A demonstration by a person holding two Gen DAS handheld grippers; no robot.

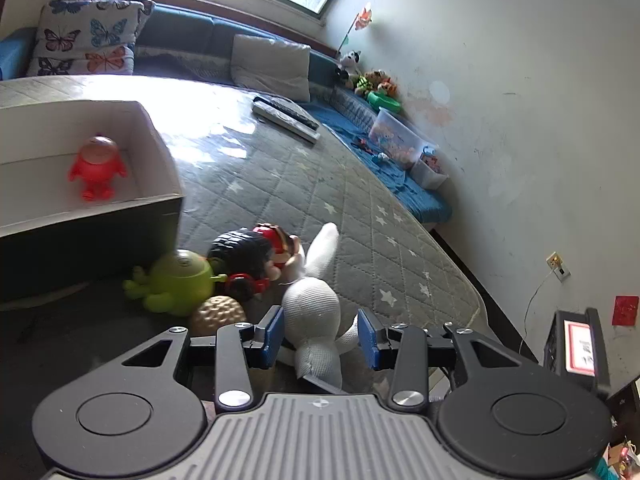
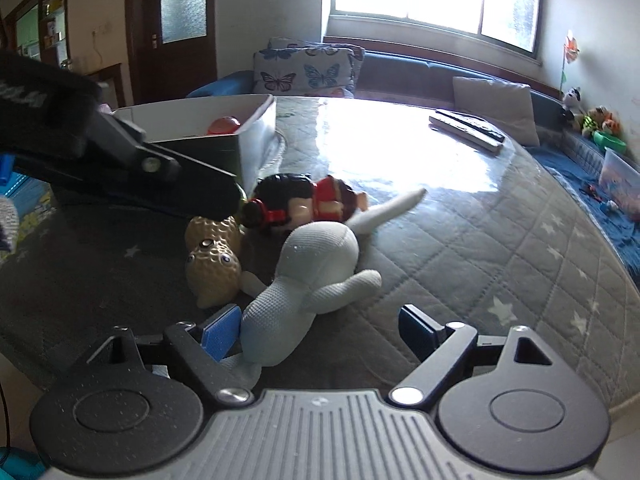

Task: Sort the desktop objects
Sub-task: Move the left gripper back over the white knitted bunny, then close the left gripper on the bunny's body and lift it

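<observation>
I have both grippers tipped down over the quilt (image 2: 500, 240), a grey star-patterned cover that fills most of each view. On it, toward the far left, stands the box (image 1: 156, 140), white inside and dark outside, open at the top, with a red toy (image 1: 97, 168) upright in it.

Just outside the box's near corner lies the pile of toys. The biggest is the white plush (image 2: 316, 256), stretched on the quilt with one long limb pointing away toward the bright patch. Behind it lies a doll (image 2: 304, 200) with black hair and red clothes, on its side. A green toy (image 1: 180, 280) sits against the box wall, touching the doll, and a tan bumpy toy (image 2: 214, 264) lies between the green one and the plush.

My left gripper (image 1: 320, 336) points down and forward at the plush; its blue pads stand apart on either side of the plush's lower body, a gap showing at the right pad, nothing clamped. From the right camera it reaches in from the left edge, its tip over the doll's head.

My right gripper (image 2: 320, 328) is also angled down, jaws wide. Its left pad sits just beside the plush's lower end; I cannot tell if it touches. The right pad is well clear, over bare quilt.
</observation>
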